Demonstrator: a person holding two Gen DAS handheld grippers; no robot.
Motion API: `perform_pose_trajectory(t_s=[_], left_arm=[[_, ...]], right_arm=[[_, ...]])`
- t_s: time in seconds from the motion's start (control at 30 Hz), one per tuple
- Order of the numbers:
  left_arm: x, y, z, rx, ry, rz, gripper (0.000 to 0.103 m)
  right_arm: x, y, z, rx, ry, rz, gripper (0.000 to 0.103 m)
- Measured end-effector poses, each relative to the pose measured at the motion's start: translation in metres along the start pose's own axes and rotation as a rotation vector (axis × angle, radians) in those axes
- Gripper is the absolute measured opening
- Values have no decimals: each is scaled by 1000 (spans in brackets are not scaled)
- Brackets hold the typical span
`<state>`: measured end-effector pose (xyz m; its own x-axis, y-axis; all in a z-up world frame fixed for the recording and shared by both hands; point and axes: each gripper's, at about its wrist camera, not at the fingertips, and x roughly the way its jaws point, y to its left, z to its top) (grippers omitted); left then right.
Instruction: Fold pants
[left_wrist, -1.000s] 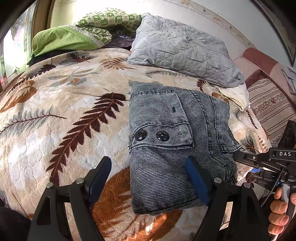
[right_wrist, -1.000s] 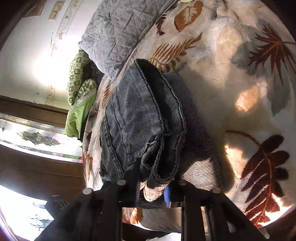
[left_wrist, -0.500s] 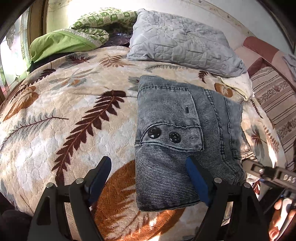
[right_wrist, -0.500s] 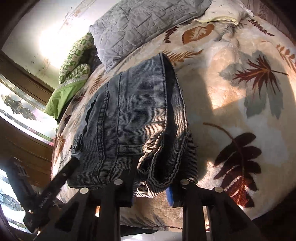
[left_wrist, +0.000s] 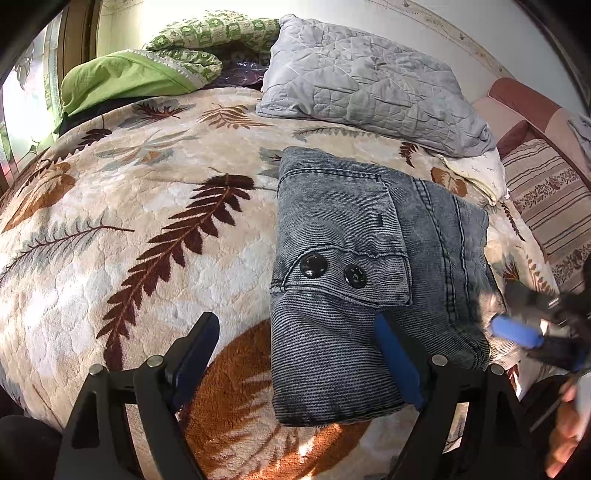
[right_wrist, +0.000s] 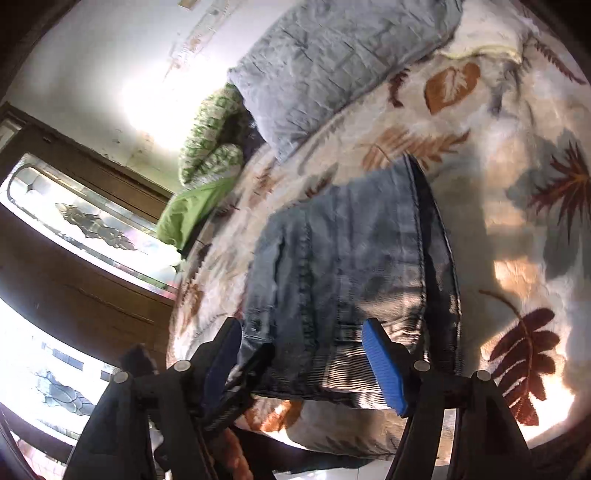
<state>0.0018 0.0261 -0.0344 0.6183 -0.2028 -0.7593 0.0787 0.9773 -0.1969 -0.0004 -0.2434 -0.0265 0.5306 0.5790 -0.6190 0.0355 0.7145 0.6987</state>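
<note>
The grey denim pants (left_wrist: 362, 280) lie folded into a compact rectangle on the leaf-patterned blanket (left_wrist: 147, 229), pocket flap with two black snaps on top. My left gripper (left_wrist: 295, 354) is open and empty, just in front of the pants' near edge. My right gripper (right_wrist: 303, 354) is open and empty at the pants' (right_wrist: 351, 273) right near corner. It shows blurred in the left wrist view (left_wrist: 517, 332) beside the bundle.
A grey quilted pillow (left_wrist: 369, 85), green patterned bedding (left_wrist: 155, 66) and a striped cushion (left_wrist: 546, 206) lie at the head and right of the bed. A dark wooden cabinet with glass panels (right_wrist: 74, 236) stands to the left. The bed's near edge runs just below the pants.
My right gripper has opened and let go of the pants' edge, which now lies flat. The left gripper has stayed open and drawn back slightly.
</note>
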Motion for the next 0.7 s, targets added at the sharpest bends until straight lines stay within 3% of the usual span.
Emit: perform_pose_trajectory(t_s=[0.03, 0.1, 0.13, 0.17, 0.23, 0.4, 0.5, 0.6, 0.7], left_arm=[[-4, 1, 2, -10, 0, -23, 86], [-18, 2, 6, -21, -73, -5, 86], [-22, 2, 8, -19, -101, 21, 86], [-19, 0, 9, -8, -95, 42, 86], [3, -6, 5, 51, 9, 60, 86], [7, -7, 1, 71, 2, 73, 86], [7, -6, 0, 55, 2, 67, 86], [8, -8, 0, 63, 3, 59, 87], [8, -1, 1, 33, 0, 24, 87]], right_arm=[[18, -17, -6, 45, 59, -55, 68], [12, -20, -10, 44, 10, -16, 67], [9, -13, -8, 30, 27, -32, 67], [7, -5, -4, 9, 40, -57, 67], [-1, 14, 7, -53, 17, -63, 67], [4, 52, 55, -140, -16, 29, 69], [30, 36, 85, -94, 26, 14, 73], [73, -12, 95, 0, 125, -215, 73], [61, -13, 90, -14, 79, -155, 73]])
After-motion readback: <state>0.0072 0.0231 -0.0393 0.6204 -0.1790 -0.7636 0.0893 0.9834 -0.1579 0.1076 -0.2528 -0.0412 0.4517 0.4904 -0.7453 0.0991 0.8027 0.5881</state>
